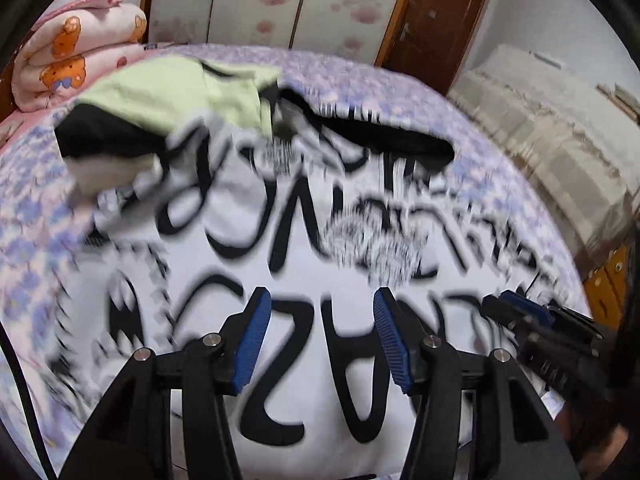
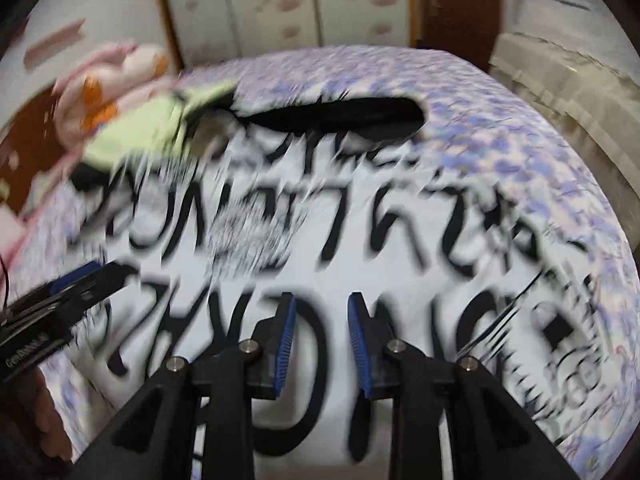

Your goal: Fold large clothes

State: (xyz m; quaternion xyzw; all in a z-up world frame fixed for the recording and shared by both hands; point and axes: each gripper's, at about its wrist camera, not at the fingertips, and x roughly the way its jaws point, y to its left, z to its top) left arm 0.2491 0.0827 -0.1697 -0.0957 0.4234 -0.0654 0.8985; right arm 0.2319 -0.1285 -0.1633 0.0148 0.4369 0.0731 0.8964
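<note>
A large white garment with big black lettering lies spread on the bed; it also fills the right wrist view. Its black collar or sleeve edge lies at the far side. My left gripper is open and empty, hovering over the garment's near part. My right gripper is open with a narrower gap, empty, above the lettering. Each gripper shows in the other's view, the right one at the right edge and the left one at the left edge. Both views are motion-blurred.
The bed has a purple floral sheet. A pale green cloth over a black cloth lies at the far left. A rolled pink quilt sits at the bedhead. A brown door and a covered sofa stand beyond.
</note>
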